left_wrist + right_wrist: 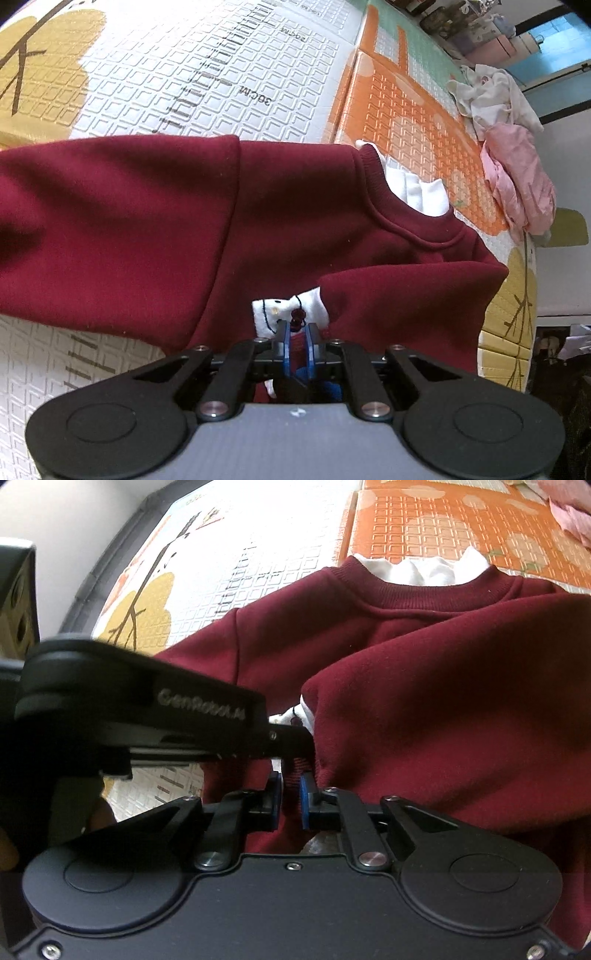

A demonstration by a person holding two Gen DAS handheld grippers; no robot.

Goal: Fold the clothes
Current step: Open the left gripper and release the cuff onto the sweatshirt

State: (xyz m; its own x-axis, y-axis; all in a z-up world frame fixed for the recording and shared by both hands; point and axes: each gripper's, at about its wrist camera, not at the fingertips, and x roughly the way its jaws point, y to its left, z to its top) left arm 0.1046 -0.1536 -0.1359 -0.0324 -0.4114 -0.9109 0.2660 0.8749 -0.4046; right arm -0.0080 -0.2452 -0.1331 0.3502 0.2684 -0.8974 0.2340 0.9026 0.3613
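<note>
Maroon sweatshirt (155,221) face-down on play mat (221,74), right sleeve folded across back. Left gripper (297,334) fingers clamped on white cuff (280,314); right gripper (290,801) fingers pinching maroon hem fabric, blue pads nearly together. Lower both evenly, keep fold edge straight, release only once cloth rests flat. Pink garment (517,184) well apart.

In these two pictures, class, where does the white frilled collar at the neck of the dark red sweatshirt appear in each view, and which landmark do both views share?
Left wrist view: the white frilled collar sits right of centre, inside the dark red sweatshirt neckline.
Right wrist view: the collar is near the top, right of centre.
Shared landmark: the orange panel of the play mat, just beyond the collar in both.
</note>
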